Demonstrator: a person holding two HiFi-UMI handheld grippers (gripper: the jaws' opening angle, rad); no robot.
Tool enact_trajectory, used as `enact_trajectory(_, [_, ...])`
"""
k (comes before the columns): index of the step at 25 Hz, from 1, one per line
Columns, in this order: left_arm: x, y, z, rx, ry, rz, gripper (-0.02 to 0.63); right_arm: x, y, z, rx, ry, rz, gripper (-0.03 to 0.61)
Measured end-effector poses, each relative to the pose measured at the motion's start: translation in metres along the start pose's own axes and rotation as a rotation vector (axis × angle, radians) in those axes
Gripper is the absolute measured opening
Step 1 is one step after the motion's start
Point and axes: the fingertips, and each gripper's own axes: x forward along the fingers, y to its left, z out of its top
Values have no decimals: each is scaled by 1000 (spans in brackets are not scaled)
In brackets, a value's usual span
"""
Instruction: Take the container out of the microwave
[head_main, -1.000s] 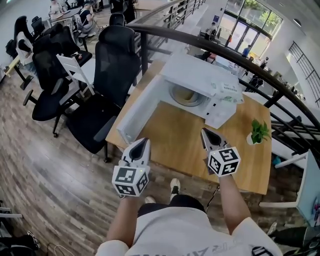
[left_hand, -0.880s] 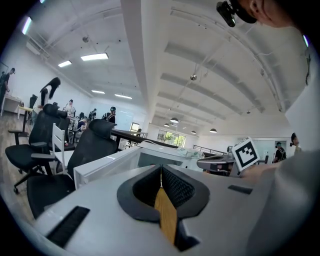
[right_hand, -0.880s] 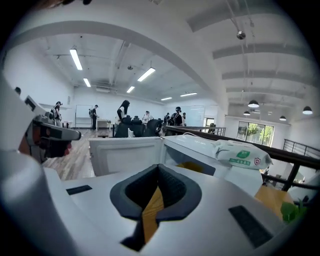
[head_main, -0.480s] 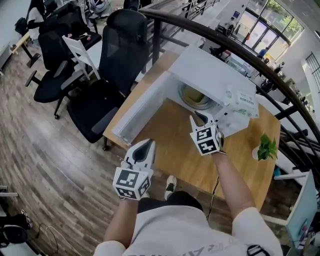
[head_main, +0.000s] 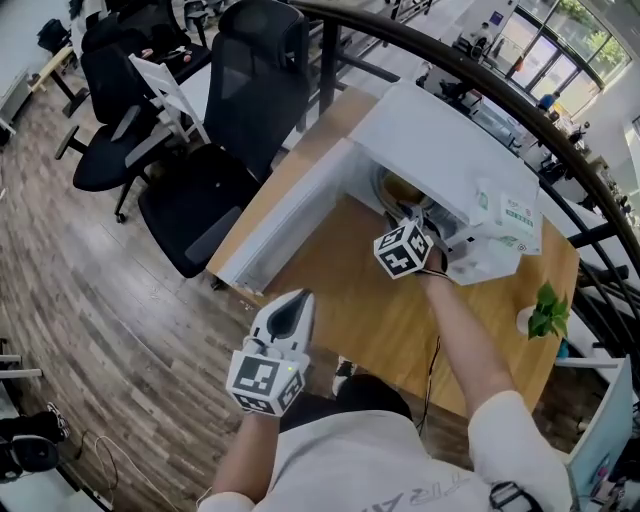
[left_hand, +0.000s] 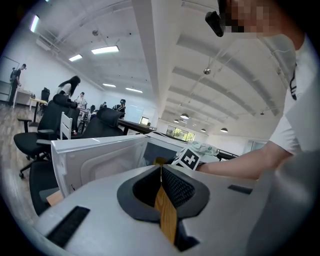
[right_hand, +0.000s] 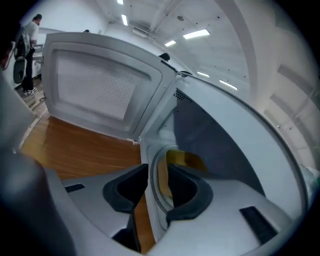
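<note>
Right gripper (right_hand: 156, 172) reaches the mouth of the open white microwave (head_main: 430, 140), fingers opening, nothing gripped yet. The yellowish container (right_hand: 182, 159) sits inside on the round glass turntable (right_hand: 161, 186). Best bet: go in level, straddle its rim, then close firmly. Left gripper (left_hand: 161, 167) hangs back, fingers closed and empty.

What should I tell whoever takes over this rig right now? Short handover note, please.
Left tool: shut, empty, held back off the near edge of the table.
Right tool: at the mouth of the microwave, jaws opening, gripping nothing yet.
Container: inside the microwave, just ahead of the right tool.
Done: door is swung open.
Left: close the right tool on the container and bring it out.
</note>
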Motion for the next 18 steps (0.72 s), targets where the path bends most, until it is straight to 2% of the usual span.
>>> enact_trajectory(5, [6, 6, -2, -6, 1, 15, 35, 28, -7, -13, -86, 65, -29, 144])
enact_trajectory(11, [6, 10, -10, -20, 15, 29, 35, 47, -11, -26, -144, 142, -43, 143])
enact_trajectory(12, [6, 10, -12, -23, 18, 31, 35, 49, -11, -27, -149, 149, -43, 136])
enact_trajectory(16, [6, 10, -16, -29, 27, 35, 35, 50, -17, -27, -144, 147, -64, 43])
enact_trajectory(18, [5, 10, -15, -28, 28, 33, 35, 45, -15, -26, -131, 132, -53, 41])
